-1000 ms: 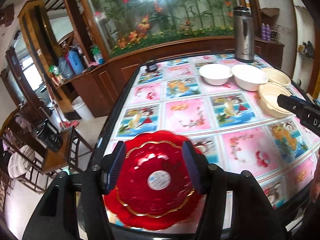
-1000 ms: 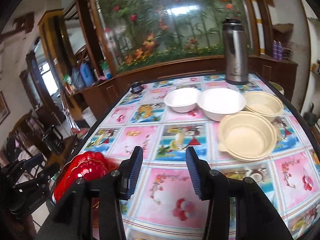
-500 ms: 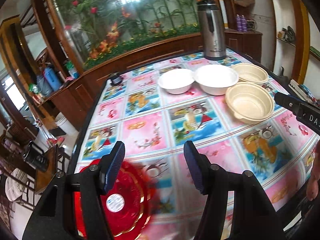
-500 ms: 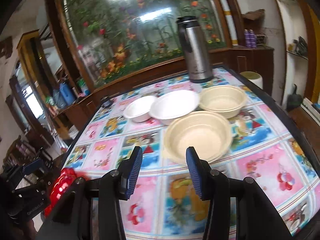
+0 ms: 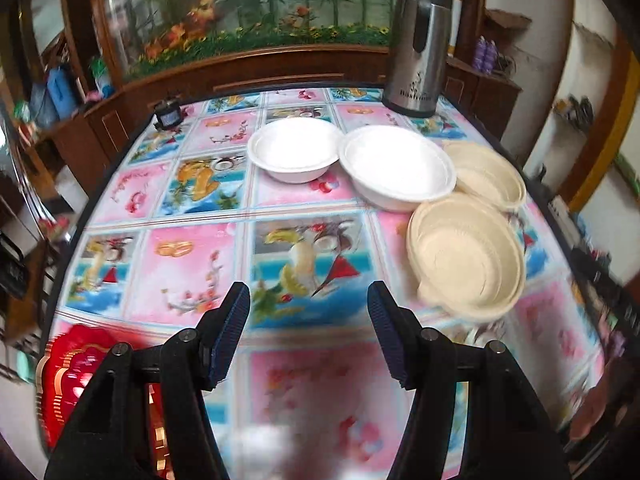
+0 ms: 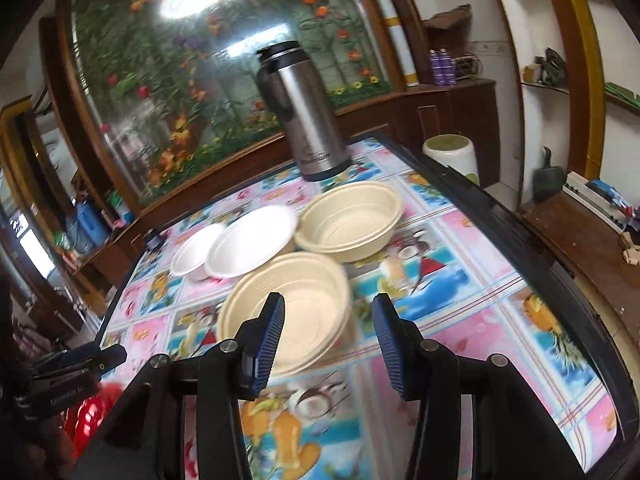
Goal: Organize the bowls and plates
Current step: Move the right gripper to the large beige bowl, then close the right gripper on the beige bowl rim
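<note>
Just beyond the right gripper (image 6: 328, 334), its empty jaws opening, sits a beige bowl (image 6: 286, 304).

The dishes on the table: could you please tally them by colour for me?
White bowls: 2 — smaller white bowl, larger white bowl
Beige bowls: 2 — near beige bowl, far beige bowl
Red plates: 1 — red plate
Total: 5
</note>
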